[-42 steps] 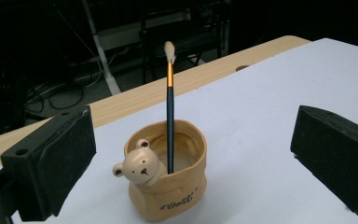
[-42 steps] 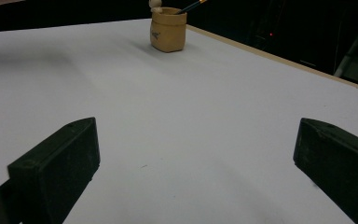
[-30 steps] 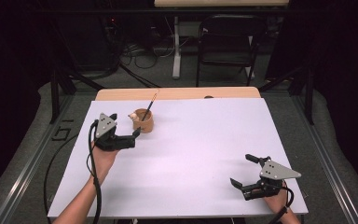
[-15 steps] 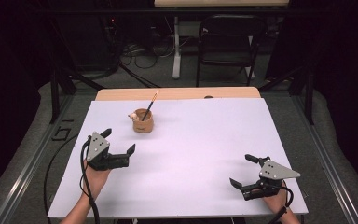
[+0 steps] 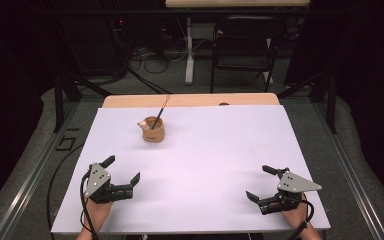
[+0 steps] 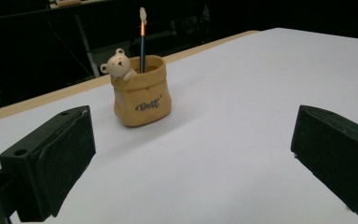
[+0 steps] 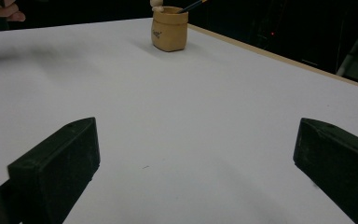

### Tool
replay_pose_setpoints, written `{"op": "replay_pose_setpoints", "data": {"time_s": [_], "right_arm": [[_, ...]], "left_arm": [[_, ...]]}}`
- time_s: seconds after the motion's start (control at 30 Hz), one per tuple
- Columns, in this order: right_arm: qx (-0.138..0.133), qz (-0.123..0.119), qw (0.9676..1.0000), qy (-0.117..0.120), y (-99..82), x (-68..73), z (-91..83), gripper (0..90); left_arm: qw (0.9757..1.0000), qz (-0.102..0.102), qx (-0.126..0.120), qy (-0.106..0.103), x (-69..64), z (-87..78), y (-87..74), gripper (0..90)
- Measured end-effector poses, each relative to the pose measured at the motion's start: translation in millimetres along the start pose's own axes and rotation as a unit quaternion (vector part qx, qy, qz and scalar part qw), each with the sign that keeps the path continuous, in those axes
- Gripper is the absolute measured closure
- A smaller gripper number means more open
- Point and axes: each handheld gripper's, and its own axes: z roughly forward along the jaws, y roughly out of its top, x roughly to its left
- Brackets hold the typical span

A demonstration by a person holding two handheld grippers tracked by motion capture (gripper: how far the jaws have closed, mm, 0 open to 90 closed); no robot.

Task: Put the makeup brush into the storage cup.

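White table point(image 5: 205, 165): pot point(image 5: 153, 129) apparently beyond left hand-held gripper point(image 5: 125, 173)

Both grippers are looking like the same build: the left gripper point(image 5: 122, 173) and right gripper point(image 5: 265, 183) are each showing a chunky black body with two blocky black jaws, matte and slightly rough on the pad faces, with a small round hole sitting near each jaw's top edge. A grey three-cornered plate dotted with dark screws is riding on top of each, and a black cable is trailing off toward the near edge. No sleeves are showing on the forearms.
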Motion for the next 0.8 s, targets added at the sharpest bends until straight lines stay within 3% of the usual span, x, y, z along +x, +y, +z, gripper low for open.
{"op": "replay_pose_setpoints", "data": {"time_s": [0.27,0.4,0.67,0.8], "right_arm": [[0.003,0.001,1.0,0.001,-0.3,0.2,1.7,0.1],[0.007,0.0,1.0,0.001,-0.2,0.3,2.2,0.0],[0.006,-0.003,1.0,0.002,-0.5,0.6,3.0,0.1],[0.002,-0.002,1.0,0.001,-0.6,0.2,3.0,0.0]], "left_arm": [[0.9999,0.003,0.005,-0.012,-5.5,-8.6,-18.2,0.0],[1.0,-0.003,0.001,-0.009,-5.9,-11.6,-22.0,0.0],[0.9999,0.009,0.006,-0.007,-3.6,-15.3,-23.6,0.0],[0.9998,0.006,0.01,-0.015,-1.0,-13.2,-24.3,0.0]]}}
